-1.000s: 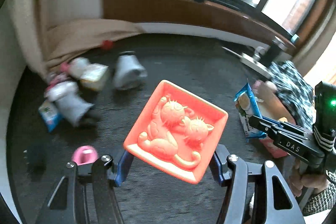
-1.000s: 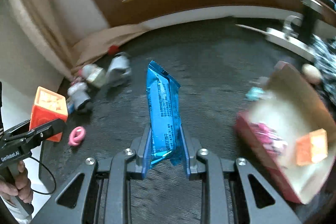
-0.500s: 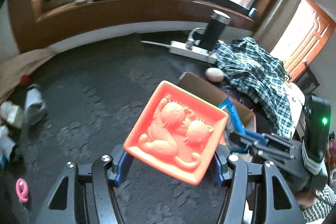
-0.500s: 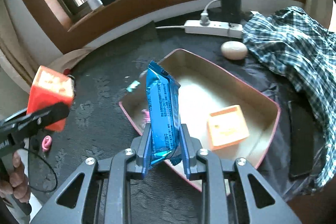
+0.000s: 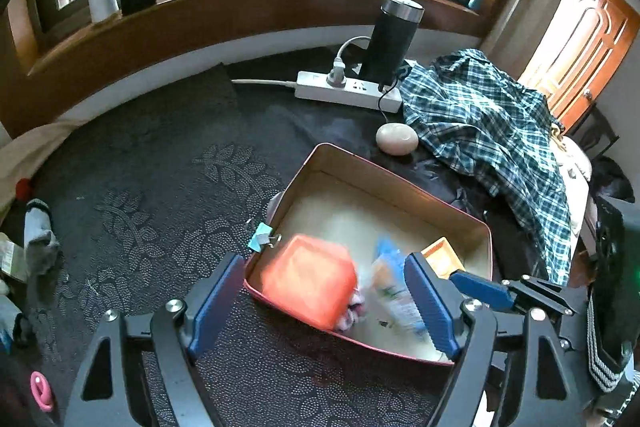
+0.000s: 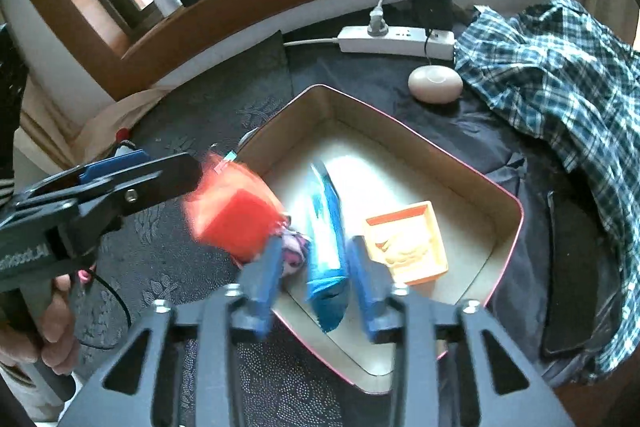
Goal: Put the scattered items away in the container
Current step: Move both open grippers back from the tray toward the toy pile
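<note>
A pink-rimmed box (image 5: 400, 179) (image 6: 420, 139) lies on the dark carpet below both grippers. My left gripper (image 5: 322, 303) hangs over its near left corner, jaws opening wide. The orange relief tile (image 5: 308, 279) (image 6: 232, 215) is blurred and loose between the pads, touching neither. My right gripper (image 6: 316, 283) hovers over the box's near side, jaws also opening. The blue snack packet (image 6: 326, 239) (image 5: 394, 287) hangs loose and blurred in that gap, pointing into the box. A second orange tile (image 6: 404, 243) and a pink-and-white item (image 6: 294, 251) lie inside the box.
Behind the box are a beige oval object (image 5: 396, 139), a white power strip (image 5: 348, 91) and a black cylinder (image 5: 394, 39). A plaid shirt (image 5: 492, 131) is heaped on the right. A teal binder clip (image 5: 262, 237), grey socks (image 5: 40, 239) and a pink ring (image 5: 40, 391) lie to the left.
Both grippers swung right from the scattered items to above the box. Their jaws have opened, and the orange tile and blue packet have come free and are dropping.
</note>
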### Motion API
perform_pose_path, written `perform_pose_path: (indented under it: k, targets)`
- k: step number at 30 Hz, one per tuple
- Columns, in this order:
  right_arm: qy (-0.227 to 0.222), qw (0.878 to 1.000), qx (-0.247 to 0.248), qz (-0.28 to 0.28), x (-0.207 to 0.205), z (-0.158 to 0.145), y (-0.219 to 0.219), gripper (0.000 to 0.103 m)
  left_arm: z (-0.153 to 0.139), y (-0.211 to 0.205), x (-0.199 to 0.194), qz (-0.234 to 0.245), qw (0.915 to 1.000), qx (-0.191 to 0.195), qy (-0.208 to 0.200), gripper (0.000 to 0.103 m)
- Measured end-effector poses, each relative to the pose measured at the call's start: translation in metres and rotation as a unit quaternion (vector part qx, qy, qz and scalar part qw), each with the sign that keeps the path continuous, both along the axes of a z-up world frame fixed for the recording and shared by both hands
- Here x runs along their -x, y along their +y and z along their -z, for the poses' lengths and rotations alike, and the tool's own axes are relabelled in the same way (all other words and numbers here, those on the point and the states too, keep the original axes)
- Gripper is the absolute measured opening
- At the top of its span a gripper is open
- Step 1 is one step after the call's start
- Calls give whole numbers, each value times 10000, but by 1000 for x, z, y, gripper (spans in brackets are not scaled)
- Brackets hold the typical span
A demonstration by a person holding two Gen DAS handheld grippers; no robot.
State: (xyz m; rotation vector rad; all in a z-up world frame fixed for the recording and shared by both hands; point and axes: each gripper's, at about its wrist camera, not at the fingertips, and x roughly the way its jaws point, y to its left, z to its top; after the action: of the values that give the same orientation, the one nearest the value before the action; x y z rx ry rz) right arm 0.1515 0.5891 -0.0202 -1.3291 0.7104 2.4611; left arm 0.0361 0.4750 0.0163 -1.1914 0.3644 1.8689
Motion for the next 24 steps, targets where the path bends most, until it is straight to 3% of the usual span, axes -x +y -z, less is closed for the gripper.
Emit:
perform_pose_path:
  k: [13,24]
  targets:
    - [-6,9999,-55,-130,17,-4,-27,49,4,-43,22,-365,9990,-18,-252,84]
    - [-27,9980,-61,-622,54,-7,-84,49,8,-126,49,-1037,9943,103,-241,84]
